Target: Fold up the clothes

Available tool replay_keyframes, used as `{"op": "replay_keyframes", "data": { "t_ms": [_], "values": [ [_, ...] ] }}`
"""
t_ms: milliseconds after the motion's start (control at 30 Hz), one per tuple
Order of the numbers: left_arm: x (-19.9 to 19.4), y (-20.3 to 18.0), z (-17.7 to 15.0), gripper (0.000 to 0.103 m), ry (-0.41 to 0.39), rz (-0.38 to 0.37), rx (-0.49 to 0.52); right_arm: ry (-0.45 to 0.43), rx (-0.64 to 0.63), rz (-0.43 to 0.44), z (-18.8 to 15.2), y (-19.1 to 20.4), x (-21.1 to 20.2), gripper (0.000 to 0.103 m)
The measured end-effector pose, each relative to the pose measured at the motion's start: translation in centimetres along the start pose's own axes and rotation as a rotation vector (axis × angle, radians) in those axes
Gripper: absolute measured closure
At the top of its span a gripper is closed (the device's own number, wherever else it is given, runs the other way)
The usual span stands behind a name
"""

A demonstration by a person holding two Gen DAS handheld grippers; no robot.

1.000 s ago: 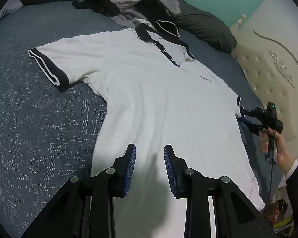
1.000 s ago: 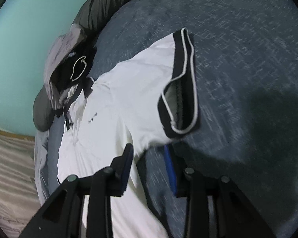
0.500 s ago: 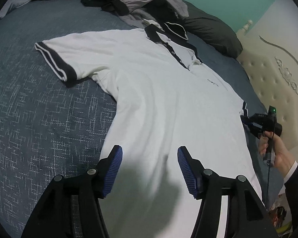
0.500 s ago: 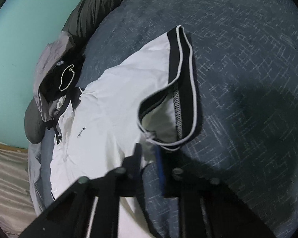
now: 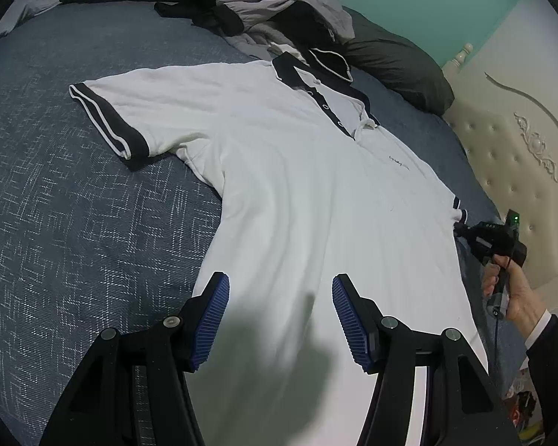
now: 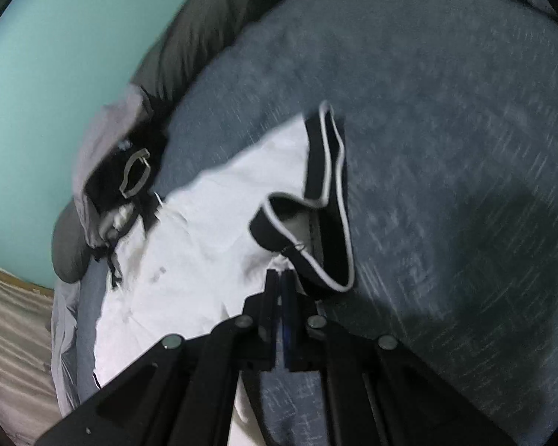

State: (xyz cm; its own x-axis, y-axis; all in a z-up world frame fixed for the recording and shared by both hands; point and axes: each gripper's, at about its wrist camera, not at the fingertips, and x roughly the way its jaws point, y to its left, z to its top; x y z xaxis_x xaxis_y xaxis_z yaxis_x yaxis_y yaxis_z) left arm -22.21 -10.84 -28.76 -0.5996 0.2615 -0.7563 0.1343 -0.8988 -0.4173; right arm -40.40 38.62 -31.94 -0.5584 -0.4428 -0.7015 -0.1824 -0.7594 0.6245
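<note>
A white polo shirt [image 5: 290, 186] with a dark collar and dark sleeve cuffs lies spread face up on the bed. My left gripper [image 5: 281, 297] hovers open over the shirt's lower body, nothing between its blue pads. In the left wrist view a hand holds my right gripper [image 5: 461, 228] at the shirt's right sleeve. Up close in the right wrist view, my right gripper [image 6: 281, 278] is shut on the sleeve [image 6: 297, 219] near the armpit seam, and the dark cuff [image 6: 327, 193] is lifted and gaping. The shirt's left sleeve [image 5: 108, 119] lies flat.
A blue-grey patterned bedspread [image 5: 74, 223] covers the bed. A pile of grey and dark clothes [image 5: 264, 3] sits by dark pillows [image 5: 394, 63] at the head. A cream tufted headboard [image 5: 520, 156] stands to the right, under a teal wall [image 6: 74, 55].
My left gripper's jaws widened over the shirt's hem area. My right gripper closed on the right sleeve near the cuff and pulled it up, so the cuff now gapes.
</note>
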Motion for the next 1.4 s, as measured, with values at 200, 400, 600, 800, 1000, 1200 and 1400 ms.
{"op": "replay_keyframes", "data": {
  "t_ms": [200,400,600,800,1000,1200,1400],
  "values": [
    [0.1,0.1,0.0,0.041,0.005,-0.003,0.001,0.033,0.052,0.046,-0.6,-1.2,0.2,0.101],
    [0.1,-0.2,0.0,0.041,0.005,-0.009,0.004,0.054,0.081,0.086,-0.9,-1.5,-2.0,0.076],
    [0.3,-0.6,-0.2,0.041,0.013,-0.013,0.017,0.143,-0.039,0.089,-2.1,1.0,-1.4,0.057],
    [0.7,-0.4,-0.4,0.041,0.022,-0.009,0.016,0.195,-0.030,0.112,-3.0,0.9,0.5,0.091],
    [0.7,-0.4,-0.5,0.041,0.024,-0.009,0.016,0.156,-0.107,0.099,-2.3,2.0,0.4,0.102],
    [0.8,-0.4,-0.6,0.041,0.027,-0.011,0.018,0.115,-0.147,0.080,-1.5,2.5,-0.1,0.102],
    [0.8,-0.4,-0.7,0.041,0.030,-0.014,0.019,0.185,-0.132,0.068,-2.1,1.8,0.7,0.099]
  ]
}}
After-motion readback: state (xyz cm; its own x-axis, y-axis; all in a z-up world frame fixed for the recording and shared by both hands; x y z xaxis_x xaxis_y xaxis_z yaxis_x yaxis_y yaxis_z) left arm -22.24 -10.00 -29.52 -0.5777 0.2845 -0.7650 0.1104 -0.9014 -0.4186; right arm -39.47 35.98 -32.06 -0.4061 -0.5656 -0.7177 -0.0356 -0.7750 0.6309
